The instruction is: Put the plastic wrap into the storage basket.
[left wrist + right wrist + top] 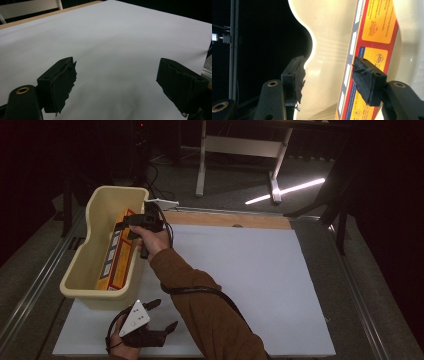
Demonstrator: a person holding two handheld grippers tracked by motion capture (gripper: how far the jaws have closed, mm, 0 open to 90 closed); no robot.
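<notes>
A long yellow and red box (116, 262) lies on its side in a cream plastic bin (82, 265) at the table's left. My right gripper (127, 227) reaches across over the bin's right rim, above the box's far end. In the right gripper view its jaws (328, 77) stand apart; the box (379, 27) runs behind the right jaw, and the bin's inner wall (329, 30) shows through the gap. No pad presses on the box. My left gripper (165, 315) rests low near the front edge, open over bare white sheet (116, 82).
A white sheet (240, 270) covers most of the table, with a wooden strip (225, 219) along its far edge. The right forearm in a brown sleeve (200, 300) crosses the sheet diagonally. A white table frame (240, 147) stands on the floor beyond.
</notes>
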